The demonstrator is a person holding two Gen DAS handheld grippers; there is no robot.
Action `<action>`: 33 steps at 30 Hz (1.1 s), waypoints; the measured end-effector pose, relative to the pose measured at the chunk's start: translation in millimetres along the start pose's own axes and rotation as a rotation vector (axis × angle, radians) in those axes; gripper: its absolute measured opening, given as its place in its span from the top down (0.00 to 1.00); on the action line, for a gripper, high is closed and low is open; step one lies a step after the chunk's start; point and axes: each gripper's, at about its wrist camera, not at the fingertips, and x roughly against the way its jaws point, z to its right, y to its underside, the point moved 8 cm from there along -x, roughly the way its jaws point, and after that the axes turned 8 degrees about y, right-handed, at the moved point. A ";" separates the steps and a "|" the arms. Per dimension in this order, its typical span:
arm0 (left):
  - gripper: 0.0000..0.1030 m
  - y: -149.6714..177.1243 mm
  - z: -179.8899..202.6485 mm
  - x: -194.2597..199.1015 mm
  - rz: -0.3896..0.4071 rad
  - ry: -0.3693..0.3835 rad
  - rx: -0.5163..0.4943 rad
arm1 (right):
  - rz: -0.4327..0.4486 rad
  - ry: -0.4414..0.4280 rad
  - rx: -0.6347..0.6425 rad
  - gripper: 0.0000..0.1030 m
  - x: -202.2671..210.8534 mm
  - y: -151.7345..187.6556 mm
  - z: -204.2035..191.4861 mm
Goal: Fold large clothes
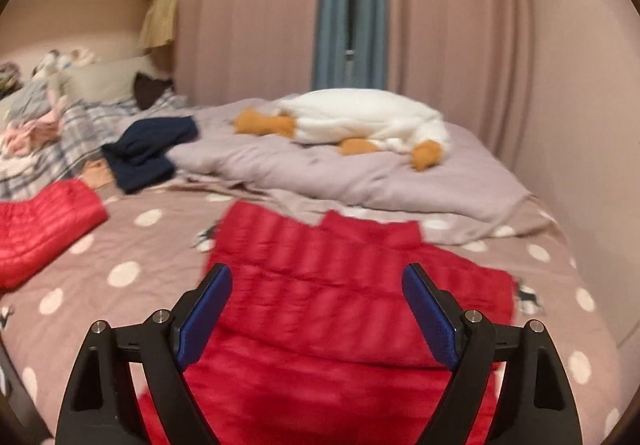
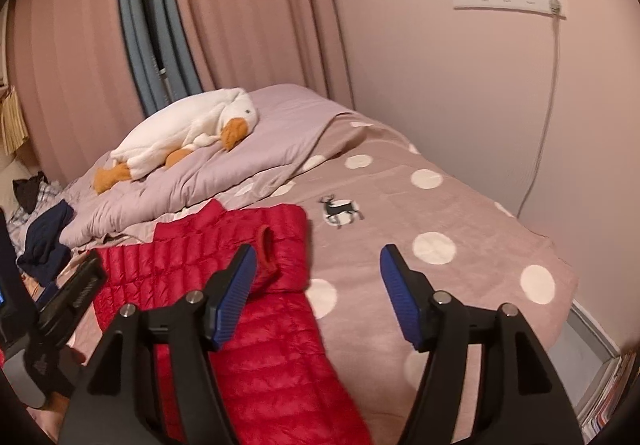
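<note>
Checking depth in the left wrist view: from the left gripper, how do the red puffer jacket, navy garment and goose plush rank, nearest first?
1. red puffer jacket, right beneath the left gripper.
2. navy garment, farther back, left.
3. goose plush, farthest, on the lilac duvet.

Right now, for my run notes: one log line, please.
left claw: open, empty | right claw: open, empty | red puffer jacket: flat on bed

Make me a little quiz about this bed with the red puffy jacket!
1. True or false: the left gripper is pinching the red quilted puffer jacket.
2. What lies on the folded lilac duvet? A) white plush goose B) book C) lamp
3. Fill in: the pink bedspread has white ___.

Key: 1 false, its jaws are open; 2 A; 3 dots.
</note>
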 end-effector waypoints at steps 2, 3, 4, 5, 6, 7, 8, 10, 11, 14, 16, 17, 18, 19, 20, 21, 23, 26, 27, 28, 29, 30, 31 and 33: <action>0.16 1.3 -23.6 -4.3 -0.004 -0.045 0.017 | -0.012 -0.027 0.025 0.38 -5.5 2.3 -17.9; 0.16 1.8 -36.2 -5.6 -0.002 -0.069 0.030 | -0.016 -0.033 0.037 0.37 -8.2 3.0 -26.0; 0.16 2.1 -51.8 -5.9 0.003 -0.095 0.045 | -0.017 -0.034 0.048 0.37 -11.1 3.3 -34.0; 0.16 2.2 -63.5 -6.3 0.007 -0.114 0.055 | -0.020 -0.037 0.058 0.36 -14.9 3.6 -42.0; 0.16 2.5 -73.0 -5.9 0.009 -0.127 0.064 | -0.025 -0.046 0.065 0.36 -19.1 4.2 -51.0; 0.16 2.4 -86.0 -8.0 0.007 -0.143 0.077 | -0.031 -0.055 0.071 0.35 -23.1 4.8 -58.7; 0.16 2.1 -95.7 -9.5 0.005 -0.154 0.089 | -0.038 -0.064 0.078 0.34 -28.0 5.6 -66.3; 0.16 1.7 -118.0 -14.3 -0.003 -0.176 0.119 | -0.049 -0.073 0.098 0.26 -41.0 6.9 -84.1; 0.16 1.7 -127.6 -16.6 -0.006 -0.185 0.135 | -0.058 -0.080 0.105 0.21 -48.0 7.0 -91.4; 0.16 2.5 -154.5 -22.8 -0.007 -0.216 0.175 | -0.099 -0.089 0.129 0.18 -83.1 7.1 -113.1; 0.16 4.3 -168.6 -29.4 -0.019 -0.234 0.194 | -0.134 -0.032 0.154 0.18 -117.7 10.5 -119.7; 0.16 6.1 -173.8 -32.9 -0.026 -0.237 0.203 | -0.187 -0.024 0.152 0.19 -144.2 18.1 -122.3; 0.16 8.0 -177.8 -35.3 -0.032 -0.239 0.210 | -0.241 -0.028 0.144 0.20 -162.1 26.4 -123.1; 0.16 11.0 -182.9 -39.4 -0.042 -0.243 0.218 | -0.311 -0.029 0.135 0.29 -181.9 38.7 -122.7; 0.16 13.6 -184.8 -43.1 -0.051 -0.246 0.221 | -0.372 -0.031 0.126 0.45 -199.9 52.1 -121.8; 0.16 16.1 -184.7 -46.8 -0.059 -0.245 0.220 | -0.413 -0.038 0.122 0.53 -214.0 64.8 -120.6; 0.16 18.1 -181.5 -51.6 -0.068 -0.233 0.203 | -0.360 -0.049 0.137 0.78 -216.7 66.2 -116.8; 0.16 18.5 -169.8 -60.2 -0.072 -0.218 0.160 | -0.227 0.010 0.149 0.80 -197.5 36.8 -102.7; 0.16 17.7 -166.6 -63.0 -0.070 -0.205 0.153 | -0.203 0.025 0.154 0.80 -193.1 27.5 -97.5; 0.16 17.1 -159.0 -68.4 -0.068 -0.174 0.149 | -0.189 0.040 0.151 0.79 -190.7 17.9 -90.8; 0.16 17.8 -152.2 -73.9 -0.069 -0.151 0.147 | -0.188 0.052 0.140 0.70 -189.6 12.7 -82.3; 0.16 18.8 -147.2 -79.4 -0.072 -0.138 0.142 | -0.204 0.054 0.143 0.65 -192.9 13.6 -76.3; 0.16 21.5 -138.1 -89.1 -0.081 -0.121 0.124 | -0.230 0.058 0.161 0.55 -198.8 18.7 -73.5; 0.28 28.6 -124.9 -106.2 -0.144 -0.105 0.080 | -0.294 0.080 0.206 0.52 -211.0 35.0 -67.6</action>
